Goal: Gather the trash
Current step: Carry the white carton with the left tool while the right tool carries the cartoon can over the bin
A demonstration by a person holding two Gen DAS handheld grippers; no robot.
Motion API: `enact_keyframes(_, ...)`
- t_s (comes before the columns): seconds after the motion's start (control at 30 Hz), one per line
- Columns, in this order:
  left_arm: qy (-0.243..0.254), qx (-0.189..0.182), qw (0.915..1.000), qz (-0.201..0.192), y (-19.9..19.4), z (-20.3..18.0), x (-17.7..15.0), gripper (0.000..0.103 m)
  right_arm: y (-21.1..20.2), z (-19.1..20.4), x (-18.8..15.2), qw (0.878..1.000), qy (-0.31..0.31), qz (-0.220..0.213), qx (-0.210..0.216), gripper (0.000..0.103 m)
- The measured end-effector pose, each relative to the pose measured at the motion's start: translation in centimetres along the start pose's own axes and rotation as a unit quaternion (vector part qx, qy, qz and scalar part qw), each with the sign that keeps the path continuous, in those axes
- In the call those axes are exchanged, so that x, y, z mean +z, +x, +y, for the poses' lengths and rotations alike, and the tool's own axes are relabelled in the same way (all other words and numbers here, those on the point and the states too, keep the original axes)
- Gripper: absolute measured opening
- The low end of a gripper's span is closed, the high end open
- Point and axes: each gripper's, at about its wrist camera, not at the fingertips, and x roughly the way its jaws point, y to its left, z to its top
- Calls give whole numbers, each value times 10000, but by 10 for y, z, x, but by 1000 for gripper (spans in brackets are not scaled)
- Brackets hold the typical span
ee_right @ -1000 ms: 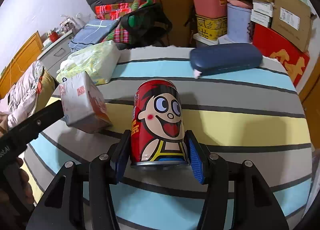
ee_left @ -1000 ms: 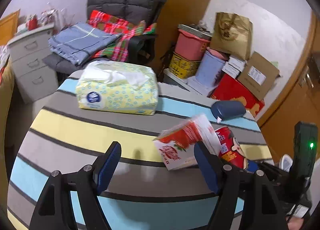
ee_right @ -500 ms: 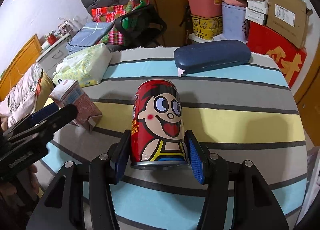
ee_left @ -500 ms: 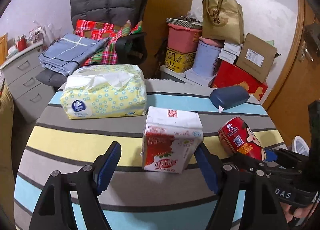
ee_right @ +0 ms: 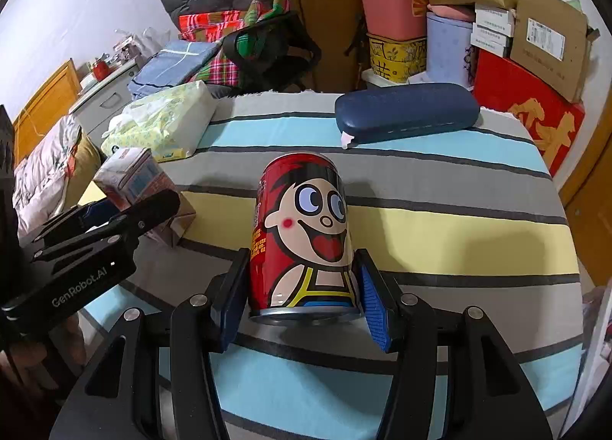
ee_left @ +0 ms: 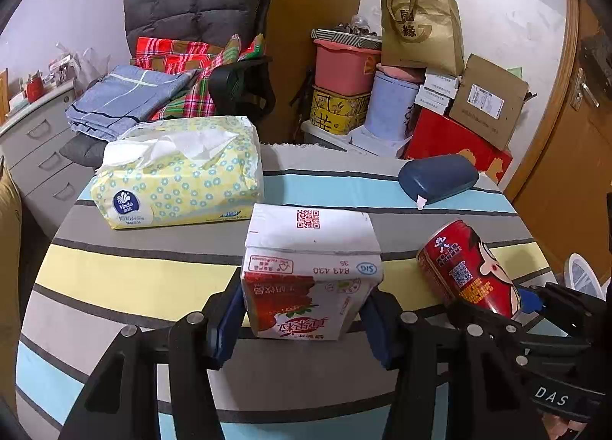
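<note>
At the frame's lower centre, the left hand-held gripper (ee_left: 306,310) clasped the milk carton (ee_left: 311,271) by its flat sides; it looked light and crushable. The right hand-held gripper (ee_right: 302,294) gripped the can (ee_right: 304,239), probably thin-walled and slippery, low on its body above the table (ee_right: 440,233).

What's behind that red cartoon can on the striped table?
Behind the red can, held between the right gripper pads, lies a dark blue case on the striped cloth. The cloth directly behind the can is hidden.
</note>
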Motion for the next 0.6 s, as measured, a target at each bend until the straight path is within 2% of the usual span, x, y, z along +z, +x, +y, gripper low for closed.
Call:
enact_keyframes(0.4, 177, 91, 9996, -186, -41, -29, -12, 54, -21, -11, -8, 9999, 85, -127, 58, 54)
enact_keyframes(0.6, 233, -31, 9994, -268, -63, -50, -19, 54, -32, -19, -16, 9997, 140, -176, 58, 54)
